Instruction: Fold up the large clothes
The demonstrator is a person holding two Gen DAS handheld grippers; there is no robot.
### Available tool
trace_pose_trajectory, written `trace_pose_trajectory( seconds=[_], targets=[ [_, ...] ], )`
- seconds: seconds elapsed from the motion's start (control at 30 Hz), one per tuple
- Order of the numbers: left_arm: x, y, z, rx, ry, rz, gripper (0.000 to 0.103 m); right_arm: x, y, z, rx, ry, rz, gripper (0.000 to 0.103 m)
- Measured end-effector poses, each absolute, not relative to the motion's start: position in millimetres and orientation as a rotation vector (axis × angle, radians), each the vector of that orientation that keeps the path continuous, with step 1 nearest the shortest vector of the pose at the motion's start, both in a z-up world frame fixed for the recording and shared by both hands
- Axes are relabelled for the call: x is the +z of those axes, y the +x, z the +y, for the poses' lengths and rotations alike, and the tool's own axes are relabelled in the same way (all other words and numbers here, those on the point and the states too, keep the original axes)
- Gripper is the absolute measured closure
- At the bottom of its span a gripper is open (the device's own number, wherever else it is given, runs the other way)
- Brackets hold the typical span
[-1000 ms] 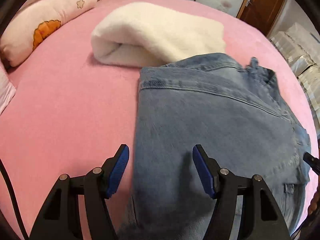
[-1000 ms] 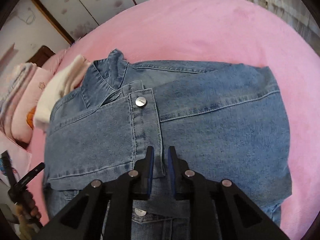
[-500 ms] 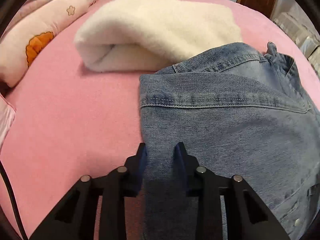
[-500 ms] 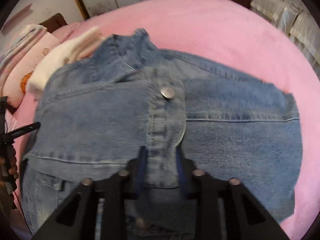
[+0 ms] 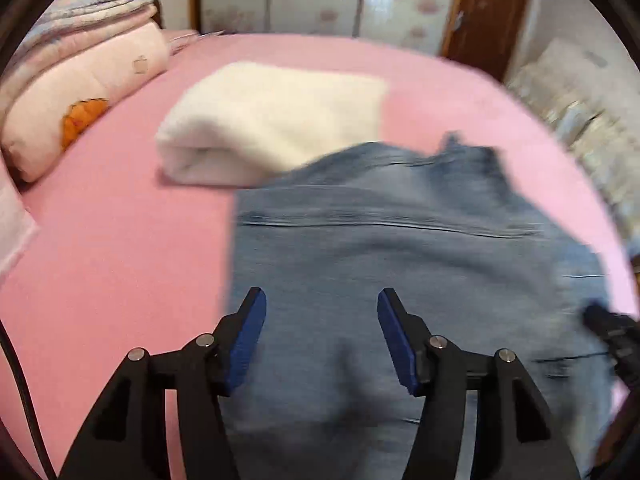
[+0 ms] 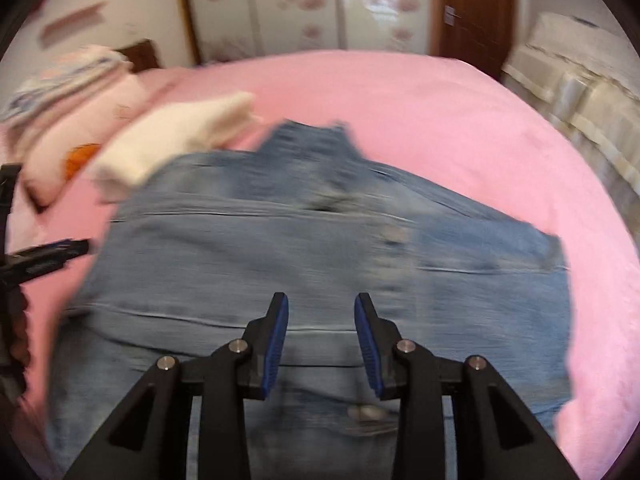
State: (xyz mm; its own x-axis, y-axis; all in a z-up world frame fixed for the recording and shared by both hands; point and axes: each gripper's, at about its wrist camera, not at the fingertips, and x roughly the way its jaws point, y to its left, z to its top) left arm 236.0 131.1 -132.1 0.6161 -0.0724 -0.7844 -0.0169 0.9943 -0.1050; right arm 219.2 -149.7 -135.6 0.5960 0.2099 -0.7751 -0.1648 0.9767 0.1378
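Note:
A blue denim jacket (image 5: 400, 264) lies partly folded on the pink bed (image 5: 120, 264), collar toward the far side. It also shows in the right wrist view (image 6: 320, 248), blurred by motion. My left gripper (image 5: 320, 336) is open and empty above the jacket's left edge. My right gripper (image 6: 321, 340) is open and empty above the jacket's front placket, with a metal button (image 6: 364, 414) below it. The left gripper shows at the left edge of the right wrist view (image 6: 48, 256).
A folded white fleece blanket (image 5: 272, 120) lies on the bed just beyond the jacket. Pink pillows and folded quilts (image 5: 80, 92) are stacked at the far left. A wardrobe and a brown door (image 6: 472, 8) stand behind the bed. Stacked bedding (image 6: 580, 80) sits at the right.
Both grippers were shut on jacket fabric half a second ago; both have now opened, let go and lifted back. The jacket front lies laid down toward the collar.

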Motion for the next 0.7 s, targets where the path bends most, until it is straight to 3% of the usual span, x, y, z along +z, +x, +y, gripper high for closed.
trace_pose_trajectory(
  seconds=[0.17, 0.23, 0.27, 0.33, 0.37, 0.47, 0.57, 0.7],
  targets=[
    [-175, 229, 94, -0.055, -0.132, 1.049, 0.046, -161, 228, -93, 0.345, 0.065, 0.963, 0.069],
    [-192, 230, 95, -0.033, -0.111, 1.085, 0.054, -182, 235, -91, 0.325, 0.054, 1.018, 0.069],
    [-194, 230, 98, -0.024, -0.102, 1.075, 0.056, -189, 238, -99, 0.295, 0.048, 1.024, 0.072],
    [-192, 230, 109, 0.02, -0.095, 1.062, 0.06, -194, 239, -117, 0.245, 0.03, 1.009, 0.095],
    [-192, 232, 115, 0.039, -0.099, 1.061, 0.068, -194, 238, -133, 0.2, 0.026, 1.004, 0.103],
    [-195, 240, 143, 0.024, -0.174, 1.072, 0.077, -199, 236, -180, 0.068, 0.032, 1.009, 0.103],
    [-195, 242, 146, 0.017, -0.149, 1.067, 0.077, -201, 234, -219, 0.121, 0.18, 1.033, 0.103],
    [-189, 243, 140, 0.055, -0.098, 1.057, 0.076, -196, 232, -209, 0.083, 0.133, 1.033, 0.1]
  ],
)
